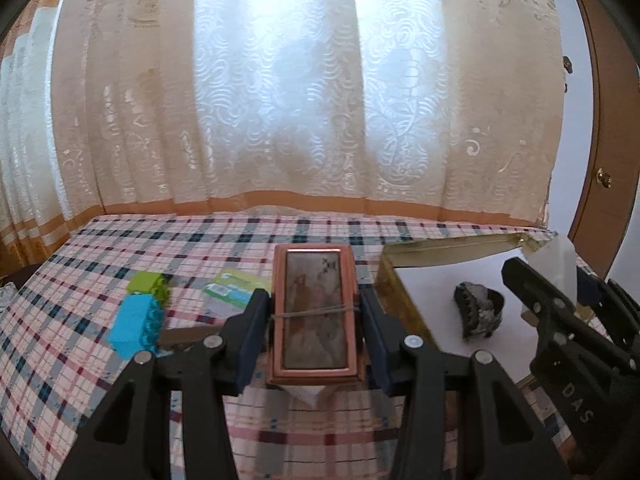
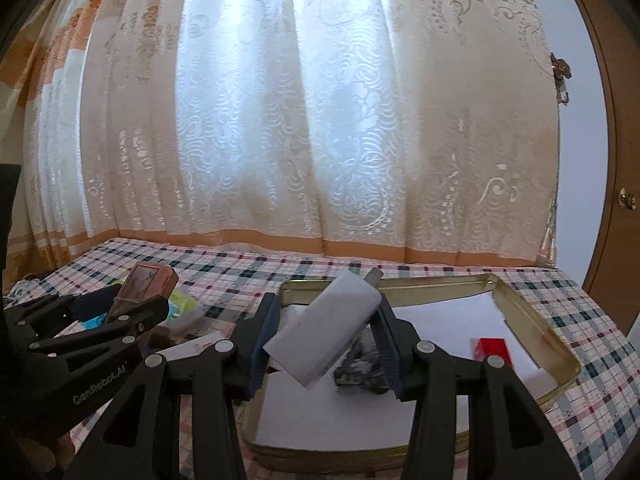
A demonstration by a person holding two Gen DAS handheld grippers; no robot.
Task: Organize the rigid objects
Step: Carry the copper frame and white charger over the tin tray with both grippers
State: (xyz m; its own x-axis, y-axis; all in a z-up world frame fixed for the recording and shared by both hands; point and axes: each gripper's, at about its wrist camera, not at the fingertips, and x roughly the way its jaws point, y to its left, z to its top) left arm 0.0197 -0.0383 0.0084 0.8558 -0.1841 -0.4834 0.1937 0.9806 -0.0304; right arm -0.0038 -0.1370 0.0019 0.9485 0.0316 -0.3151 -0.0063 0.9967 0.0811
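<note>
Our left gripper (image 1: 314, 320) is clamped on a copper case (image 1: 315, 312), held above the checked cloth (image 1: 60, 360). Our right gripper (image 2: 322, 338) pinches a tilted white block (image 2: 324, 332) over the gold tin (image 2: 560, 354). In the tin lie a dark lump (image 1: 478, 312) and a red piece (image 2: 490, 348). Blue (image 1: 136, 330) and green (image 1: 150, 286) bricks sit left.

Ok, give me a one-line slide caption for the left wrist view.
Left gripper clamps a copper-framed box above the plaid tablecloth, beside a paper-lined gold tin.
</note>
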